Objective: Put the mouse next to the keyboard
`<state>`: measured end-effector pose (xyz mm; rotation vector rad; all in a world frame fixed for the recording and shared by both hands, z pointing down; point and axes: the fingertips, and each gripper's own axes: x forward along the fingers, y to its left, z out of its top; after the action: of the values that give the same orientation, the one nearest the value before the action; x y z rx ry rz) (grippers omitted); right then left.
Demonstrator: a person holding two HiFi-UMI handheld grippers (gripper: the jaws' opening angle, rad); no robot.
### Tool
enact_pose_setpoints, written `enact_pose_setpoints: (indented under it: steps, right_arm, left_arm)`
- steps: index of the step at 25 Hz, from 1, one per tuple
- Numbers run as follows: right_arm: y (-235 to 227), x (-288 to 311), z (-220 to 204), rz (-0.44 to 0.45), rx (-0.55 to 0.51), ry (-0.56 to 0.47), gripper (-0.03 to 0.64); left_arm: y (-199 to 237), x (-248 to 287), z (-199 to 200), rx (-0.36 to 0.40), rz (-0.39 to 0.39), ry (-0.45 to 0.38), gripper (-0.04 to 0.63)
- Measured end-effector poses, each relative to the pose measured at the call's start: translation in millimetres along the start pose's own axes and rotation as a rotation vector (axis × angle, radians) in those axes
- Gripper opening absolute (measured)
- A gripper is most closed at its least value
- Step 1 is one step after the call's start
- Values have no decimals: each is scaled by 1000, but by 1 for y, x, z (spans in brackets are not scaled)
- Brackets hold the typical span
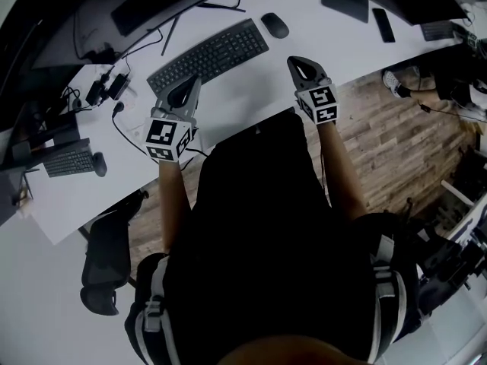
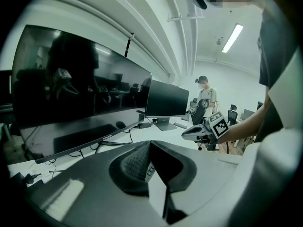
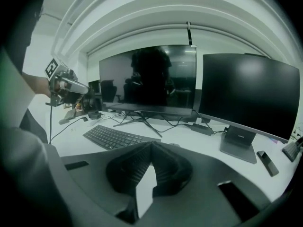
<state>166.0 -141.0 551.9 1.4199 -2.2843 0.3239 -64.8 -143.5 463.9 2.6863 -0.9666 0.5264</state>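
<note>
Both forearms reach forward from the body, elbows bent, wrists roughly straight, each hand behind its marker cube. The left forearm [image 1: 173, 195] angles slightly inward and the right forearm [image 1: 344, 175] runs nearly straight ahead. Both tools tilt nose-down toward the counter [image 1: 243, 105].

Left tool [image 1: 194, 80]: jaws closed, tips meeting, nothing between them, confirmed in its own view [image 2: 149, 144]. Its nose sits over the near-left part of the keyboard [image 1: 209, 55]. Keys show just past the jaw tips, but contact can't be told.

Right tool [image 1: 291, 60]: jaws fully together, empty, same in its own view [image 3: 150, 144]. It is held over the counter close to the near edge, off the keyboard's right end and clear of it. From this tool the keyboard [image 3: 116, 137] lies ahead and to the left.

The two tools are well apart, side by side. Each shows in the other's view, the right one raised at [image 2: 196, 133] and the left one at [image 3: 71, 85].

The mouse [image 1: 275, 25] is on the counter ahead of the right tool and slightly left of its nose, not touched by either tool. It sits just beside the keyboard's far-right corner with a small gap.

Farther ahead of the right tool is a wide dark monitor [image 3: 147, 77], with a second monitor [image 3: 248, 91] to its right. A dark phone [image 1: 383, 25] lies flat, ahead and right of the right tool.
</note>
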Motion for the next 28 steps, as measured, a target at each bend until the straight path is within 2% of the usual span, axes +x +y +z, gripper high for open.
enact_pose_setpoints:
  steps: [11,28]
  right_arm:
    - [-4,-13,18,-7,-19,-45,2]
    - [-7,-13,16,-29,-33,-28,2]
  left_arm:
    - [2,1,0,5,0,9,0]
    - [1,3,7,28,-8,4,0]
